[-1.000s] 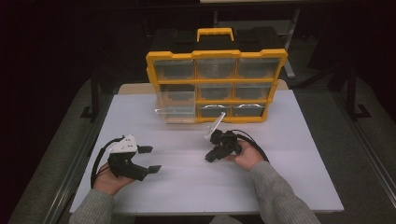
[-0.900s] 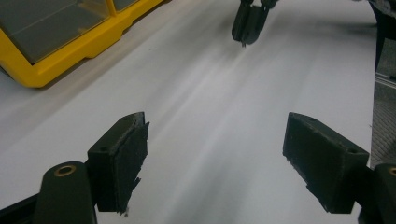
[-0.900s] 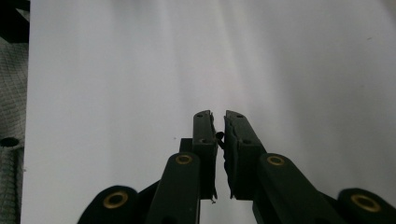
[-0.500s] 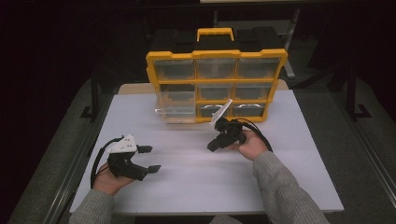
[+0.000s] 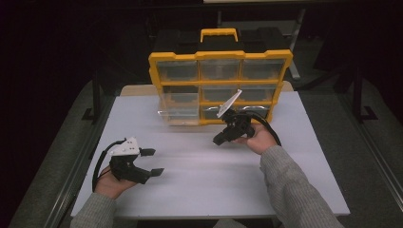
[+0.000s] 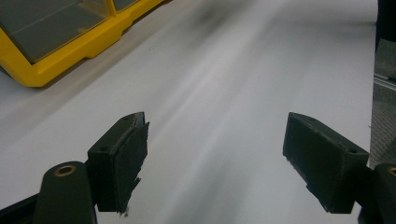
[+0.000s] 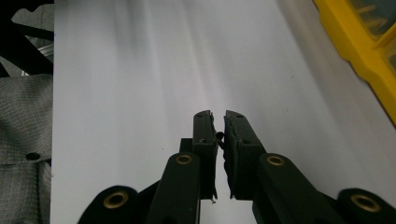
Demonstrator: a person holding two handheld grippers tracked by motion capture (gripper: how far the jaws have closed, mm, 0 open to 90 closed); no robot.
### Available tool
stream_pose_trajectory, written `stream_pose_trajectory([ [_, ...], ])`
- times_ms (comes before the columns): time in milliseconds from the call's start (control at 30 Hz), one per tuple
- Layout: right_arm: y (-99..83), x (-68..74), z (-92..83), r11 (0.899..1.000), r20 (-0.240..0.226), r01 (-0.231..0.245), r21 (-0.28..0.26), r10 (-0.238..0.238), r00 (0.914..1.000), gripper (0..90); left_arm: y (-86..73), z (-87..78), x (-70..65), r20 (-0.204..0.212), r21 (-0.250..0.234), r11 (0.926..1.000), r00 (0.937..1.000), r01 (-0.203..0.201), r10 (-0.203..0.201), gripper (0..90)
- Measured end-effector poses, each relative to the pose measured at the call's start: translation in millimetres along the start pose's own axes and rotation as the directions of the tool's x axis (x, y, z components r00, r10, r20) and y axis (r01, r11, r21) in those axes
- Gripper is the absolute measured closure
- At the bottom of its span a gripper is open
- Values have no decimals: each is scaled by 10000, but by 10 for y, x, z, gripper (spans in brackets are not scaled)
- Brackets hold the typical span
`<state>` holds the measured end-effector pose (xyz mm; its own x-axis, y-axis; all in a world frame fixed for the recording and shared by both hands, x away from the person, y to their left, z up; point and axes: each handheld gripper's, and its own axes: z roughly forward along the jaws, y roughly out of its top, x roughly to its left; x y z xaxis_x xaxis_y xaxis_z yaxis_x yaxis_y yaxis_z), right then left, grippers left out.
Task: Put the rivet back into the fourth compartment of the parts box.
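Yellow parts organizer (image 5: pixel 220 84) stands upper centre on the white desk (image 5: pixel 199 185), clear drawers, contents too small to tell; one clear drawer (image 5: pixel 179 111) sticks out at its lower left. Right gripper (image 5: pixel 222 138) centre frame just before organizer, fingers (image 7: pixel 204 135) almost closed, holding nothing. Left gripper (image 5: pixel 151 162) lower left, fingers (image 6: pixel 122 161) wide apart, empty.

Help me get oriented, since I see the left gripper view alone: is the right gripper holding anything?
Observer: No. The right gripper has its jaws almost together with nothing between them.
Operator: Where is it?
Observer: In the high view, it is in front of the yellow organizer's bottom row, above the white table.
Operator: Any drawer out?
Observer: Yes, a clear drawer sticks out at the organizer's lower left.
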<state>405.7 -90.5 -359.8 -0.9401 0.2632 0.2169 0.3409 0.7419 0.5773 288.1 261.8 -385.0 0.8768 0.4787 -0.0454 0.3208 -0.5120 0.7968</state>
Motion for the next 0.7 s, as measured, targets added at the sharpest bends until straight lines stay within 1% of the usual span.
stream_pose_trajectory([
  [67,5,-8,-8,10000,11,90,-44,-90,10000,822,0,-2,0,-2,-4,10000,10000,-8,8,217],
  [100,22,-6,-42,10000,25,-46,-7,46,10000,822,0,-2,-1,-2,-14,10000,10000,2,-2,217],
  [167,37,-25,-63,9998,53,140,-165,-139,9999,822,-1,-4,-1,-6,-10,10000,10000,2,-2,217],
  [333,92,-46,-160,9995,149,142,-276,-138,9998,822,-1,-4,-1,-10,-25,10000,10000,31,-31,217],
  [400,115,-56,-201,9992,200,233,-317,-226,9995,822,-1,-3,-2,-11,-30,10000,10000,39,-39,217],
  [467,139,-55,-245,9992,226,161,-365,-153,9996,822,-1,-5,-1,-20,-35,10000,10000,15,-15,217],
  [567,175,-55,-301,9990,246,185,-402,-175,9995,822,-1,-6,0,-24,-43,10000,10000,5,-5,217],
  [700,221,-59,-359,9985,324,288,-466,-273,9991,822,0,-9,3,-33,-53,10000,10000,-25,25,217],
])
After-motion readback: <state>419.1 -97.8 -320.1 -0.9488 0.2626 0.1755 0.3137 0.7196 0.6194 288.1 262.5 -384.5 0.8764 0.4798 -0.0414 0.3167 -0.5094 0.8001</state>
